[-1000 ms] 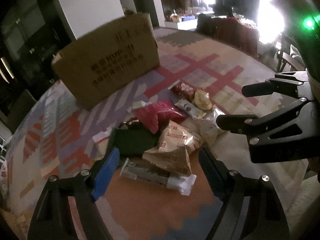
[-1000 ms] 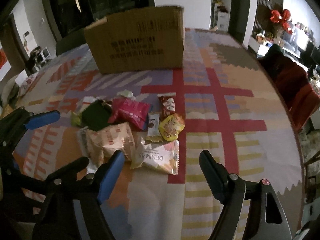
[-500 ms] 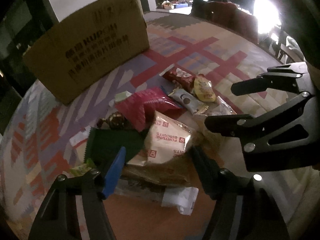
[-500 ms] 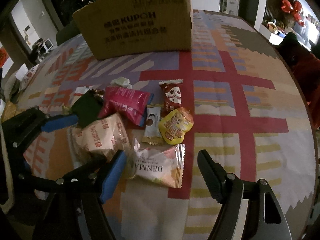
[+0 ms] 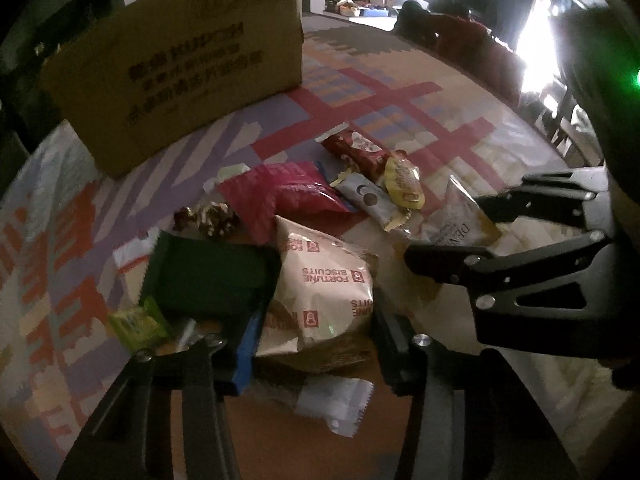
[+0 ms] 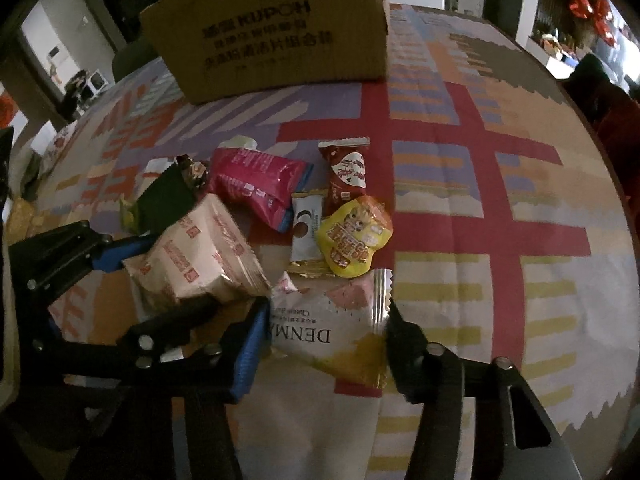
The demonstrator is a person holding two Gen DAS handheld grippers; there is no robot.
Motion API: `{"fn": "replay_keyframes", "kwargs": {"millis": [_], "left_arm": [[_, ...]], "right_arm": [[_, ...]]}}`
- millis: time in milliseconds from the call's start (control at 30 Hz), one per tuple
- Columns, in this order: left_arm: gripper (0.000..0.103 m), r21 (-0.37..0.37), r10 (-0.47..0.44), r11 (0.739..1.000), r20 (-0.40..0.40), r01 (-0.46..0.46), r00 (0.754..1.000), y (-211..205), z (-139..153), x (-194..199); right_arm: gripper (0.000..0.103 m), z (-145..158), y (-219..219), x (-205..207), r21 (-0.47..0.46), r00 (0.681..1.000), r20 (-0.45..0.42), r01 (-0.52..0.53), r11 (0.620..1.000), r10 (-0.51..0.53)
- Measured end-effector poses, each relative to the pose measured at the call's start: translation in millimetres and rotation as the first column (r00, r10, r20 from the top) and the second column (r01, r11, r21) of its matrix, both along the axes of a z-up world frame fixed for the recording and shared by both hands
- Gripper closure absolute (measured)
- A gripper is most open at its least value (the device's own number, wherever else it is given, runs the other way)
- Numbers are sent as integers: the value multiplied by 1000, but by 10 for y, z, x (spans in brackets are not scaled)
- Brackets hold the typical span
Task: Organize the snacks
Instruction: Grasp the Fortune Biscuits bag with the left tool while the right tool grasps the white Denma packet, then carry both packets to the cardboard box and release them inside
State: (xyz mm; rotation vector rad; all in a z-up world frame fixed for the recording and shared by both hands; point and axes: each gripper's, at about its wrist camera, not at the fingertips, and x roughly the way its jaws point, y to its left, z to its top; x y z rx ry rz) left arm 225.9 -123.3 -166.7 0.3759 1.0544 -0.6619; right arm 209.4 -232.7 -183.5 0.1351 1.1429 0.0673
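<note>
Two grippers closing over the snack pile on the patterned table (image 6: pixel 500 184). Left gripper (image 5: pixel 312 344) fingers flank the Fortune Biscuits bag (image 5: pixel 324 280); right gripper (image 6: pixel 324 340) fingers flank the Denmark cookie packet (image 6: pixel 332 328). Contact unclear. Cardboard box (image 6: pixel 272 28) stands far side.

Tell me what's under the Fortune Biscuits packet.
Under the Fortune Biscuits packet lies a second tan packet, then a white-ended wrapper. Their labels are covered, and anything deeper is hidden.
</note>
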Motion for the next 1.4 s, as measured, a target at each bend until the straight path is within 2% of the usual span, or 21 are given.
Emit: {"fn": "replay_keyframes", "kwargs": {"millis": [100, 300, 567, 900, 1067, 1233, 1400], "left_arm": [[56, -19, 21, 1000, -15, -21, 1000, 24, 28, -23], [57, -52, 49, 997, -9, -50, 999, 52, 158, -103], [57, -101, 128, 988, 70, -121, 989, 177, 530, -167], [57, -139, 235, 967, 182, -212, 955, 357, 1067, -116], [57, -173, 263, 958, 230, -227, 937, 431, 1314, -53], [57, -182, 287, 954, 304, -240, 908, 470, 1565, 114], [57, -195, 302, 950, 367, -245, 880, 478, 1762, 318]], "right_arm": [[61, 7, 21, -18, 1, 1000, 2, -13, 1000, 13], [62, 84, 18, -60, -6, 1000, 12, -29, 1000, 29], [62, 346, 44, -135, -31, 997, 64, -33, 999, 35], [62, 861, 148, -126, -42, 977, 203, -57, 997, 65], [62, 1138, 175, -74, -44, 960, 272, -64, 997, 74], [62, 1395, 150, 67, -6, 943, 329, -57, 998, 56], [62, 1602, 136, 285, -17, 921, 386, -44, 999, 47]]}}
